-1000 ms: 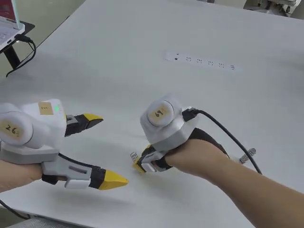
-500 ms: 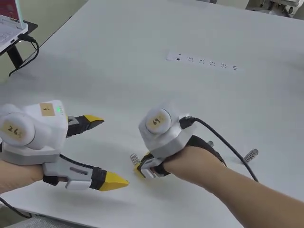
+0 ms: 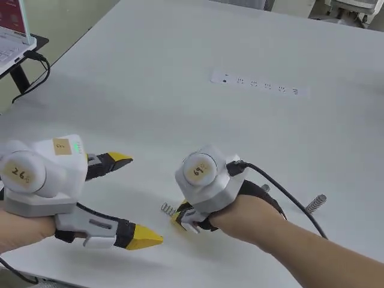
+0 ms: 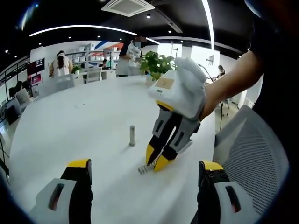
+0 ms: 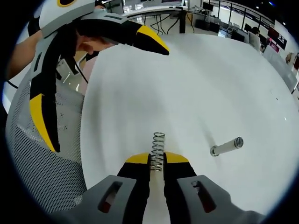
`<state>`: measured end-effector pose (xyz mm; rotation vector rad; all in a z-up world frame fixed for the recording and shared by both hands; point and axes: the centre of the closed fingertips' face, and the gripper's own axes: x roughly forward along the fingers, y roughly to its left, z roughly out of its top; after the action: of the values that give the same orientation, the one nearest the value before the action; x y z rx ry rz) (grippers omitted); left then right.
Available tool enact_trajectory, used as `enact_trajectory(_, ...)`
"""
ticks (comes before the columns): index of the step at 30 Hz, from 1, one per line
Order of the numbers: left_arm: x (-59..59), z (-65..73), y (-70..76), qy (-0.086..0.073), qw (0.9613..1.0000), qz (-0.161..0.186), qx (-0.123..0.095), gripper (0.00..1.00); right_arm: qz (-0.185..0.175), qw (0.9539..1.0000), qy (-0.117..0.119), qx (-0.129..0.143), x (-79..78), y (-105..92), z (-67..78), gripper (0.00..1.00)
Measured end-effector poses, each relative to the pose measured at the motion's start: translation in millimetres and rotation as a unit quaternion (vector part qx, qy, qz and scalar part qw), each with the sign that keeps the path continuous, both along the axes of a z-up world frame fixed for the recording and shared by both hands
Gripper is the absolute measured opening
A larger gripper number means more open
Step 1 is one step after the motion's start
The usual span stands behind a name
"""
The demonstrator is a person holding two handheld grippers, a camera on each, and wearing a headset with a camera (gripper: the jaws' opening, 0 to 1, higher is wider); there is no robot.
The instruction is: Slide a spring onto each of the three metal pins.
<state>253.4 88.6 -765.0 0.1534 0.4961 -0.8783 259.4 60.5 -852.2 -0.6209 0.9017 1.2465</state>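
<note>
The white workbench [image 3: 180,66] spreads wide under both tools. The left gripper [image 3: 133,199] hovers at its near edge, its yellow-tipped jaws spread far apart with nothing between them. The right gripper [image 4: 156,158] points down at the bench just across from it, jaws pinched together on the lower end of a spring. A white power strip [image 3: 258,84] lies flat well beyond both. A short metal pin [image 5: 226,146] sits on the bench near the right gripper, apart from its tips. Farther right, a ribbed metal piece [image 3: 315,203] rests past the person's forearm; whether it is coiled cannot be told. The spring [image 5: 158,142] sticks out straight past the clamped tips, its free end touching or just above the bench.
</note>
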Motion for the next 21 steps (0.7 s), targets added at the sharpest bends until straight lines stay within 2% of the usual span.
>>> enact_trajectory(3,1.3,2.2,-0.4,-0.001,1.0,-0.001,-0.002,0.91,-0.003,0.9999,0.004,0.011,-0.6,-2.9,6.6,0.08)
enact_trajectory(9,1.8,2.3,-3.7,0.0,1.0,-0.009,0.0,0.9,0.0,0.9996,0.009,0.025,-2.5,-22.4,20.7,0.07)
enact_trajectory(15,2.9,3.9,-13.5,0.001,0.9998,-0.021,-0.003,0.88,0.008,0.9994,-0.006,0.032,-1.2,-40.4,35.5,0.07)
enact_trajectory(21,0.5,1.2,-20.7,0.01,0.9992,-0.038,-0.005,0.81,0.018,0.9991,-0.019,0.032,-0.7,-55.1,44.8,0.07)
